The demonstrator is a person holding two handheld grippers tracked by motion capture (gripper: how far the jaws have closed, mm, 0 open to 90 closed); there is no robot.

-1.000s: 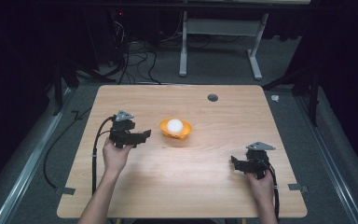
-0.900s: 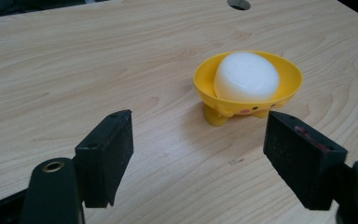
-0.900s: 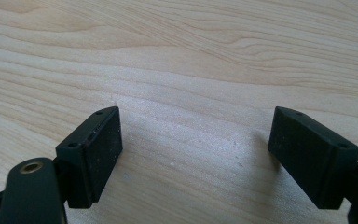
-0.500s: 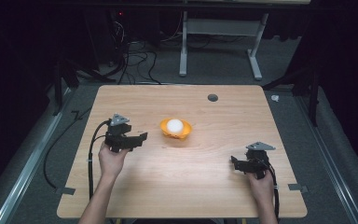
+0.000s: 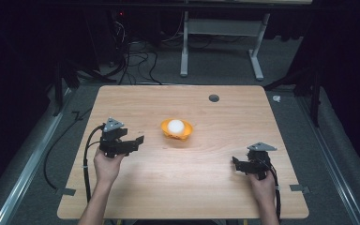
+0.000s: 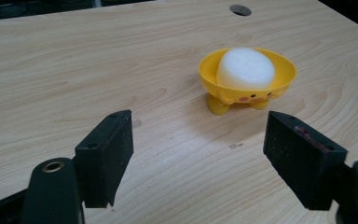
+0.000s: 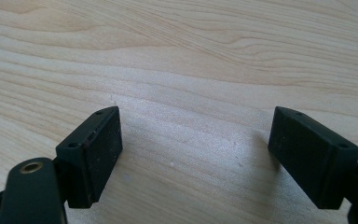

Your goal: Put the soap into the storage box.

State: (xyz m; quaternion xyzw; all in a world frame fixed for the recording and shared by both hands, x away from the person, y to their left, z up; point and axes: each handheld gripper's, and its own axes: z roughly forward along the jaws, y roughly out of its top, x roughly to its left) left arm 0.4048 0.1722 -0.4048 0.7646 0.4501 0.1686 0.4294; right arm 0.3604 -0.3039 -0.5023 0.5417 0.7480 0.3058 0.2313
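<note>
Left gripper (image 5: 136,140) drawn back from yellow bowl (image 5: 176,129) since earlier frame, jaws spread wide, nothing held. Bowl seen near table (image 5: 136,101) centre, white ball (image 6: 245,68) seated inside. Right gripper (image 5: 236,164) kept low at right edge, jaws released, bare wood between.

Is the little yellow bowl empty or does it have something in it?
Not empty: the yellow bowl stands upright on its feet, holding a white rounded lump.

Left hand-held gripper (image 5: 138,140) jaws spread wide, right hand-held gripper (image 5: 235,164) likewise gaping, both low
</note>
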